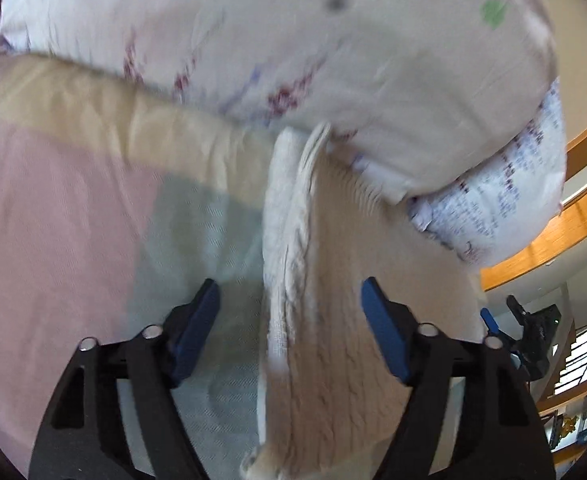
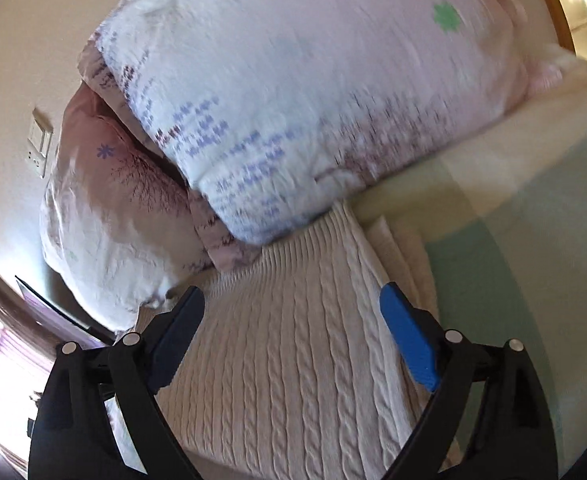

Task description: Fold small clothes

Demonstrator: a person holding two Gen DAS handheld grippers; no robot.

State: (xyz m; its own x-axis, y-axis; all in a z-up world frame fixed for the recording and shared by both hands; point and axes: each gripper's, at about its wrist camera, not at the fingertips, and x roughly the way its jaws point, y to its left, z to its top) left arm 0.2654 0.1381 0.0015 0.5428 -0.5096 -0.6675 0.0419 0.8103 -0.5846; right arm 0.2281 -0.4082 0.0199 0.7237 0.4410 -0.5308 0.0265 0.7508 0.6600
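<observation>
A cream cable-knit sweater [image 1: 333, 300] lies folded on the bed, its far end against a pillow. In the left wrist view its folded edge [image 1: 289, 240] runs between my fingers. My left gripper [image 1: 291, 300] is open, with the sweater's edge in the gap. In the right wrist view the sweater [image 2: 285, 340] fills the space under my right gripper [image 2: 293, 308], which is open above it and holds nothing. The other gripper [image 1: 529, 332] shows at the right edge of the left wrist view.
The bed sheet has pink [image 1: 45, 240], pale green [image 1: 197, 248] and cream [image 1: 93, 112] blocks. Two floral pillows [image 2: 293, 100] lie stacked at the head, a pinker one [image 2: 113, 208] behind. A wooden bed frame [image 1: 553, 240] and a wall switch [image 2: 39, 144] are beyond.
</observation>
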